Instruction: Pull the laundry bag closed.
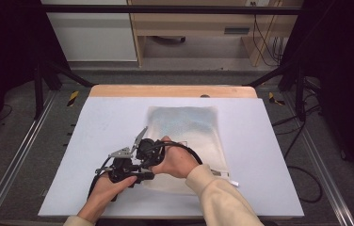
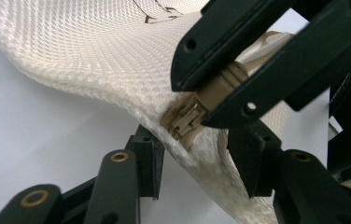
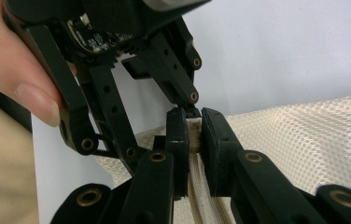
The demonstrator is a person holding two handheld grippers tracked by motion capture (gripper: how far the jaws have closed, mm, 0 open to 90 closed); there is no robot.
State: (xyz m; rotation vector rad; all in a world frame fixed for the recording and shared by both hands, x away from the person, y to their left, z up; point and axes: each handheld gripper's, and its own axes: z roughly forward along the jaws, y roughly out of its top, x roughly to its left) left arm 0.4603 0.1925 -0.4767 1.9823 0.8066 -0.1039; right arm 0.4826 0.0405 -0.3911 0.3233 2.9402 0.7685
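**Mesh bag's zipper pull pinched by my right gripper near the table's front edge**

Mesh bag, cream-white and netted, lies flat on the pale table top, a little right of centre, its near end closest to me. Both my hands meet at its near-left corner in the high view.

My right gripper has its jaws drawn close together on the tan zipper pull at the bag's edge; in the right gripper view a sliver of that tan piece shows pressed between the two black pads. In the left gripper view I see those same jaws come in from the upper right and clamp the pull, with the tan slider sitting just below them on the seam.

My left gripper stands partly open, at a middling width. Its two pads sit on either side of the raised mesh edge, just under the slider, and the fabric passes between them. The left pad looks as if it meets the mesh; the right pad seems just clear, so I cannot say the cloth is firmly pinched.

In the high view my left hand grips its tool at the near-left, and my right hand, in a beige sleeve, lies over the bag's near end, the two grippers touching or nearly so.
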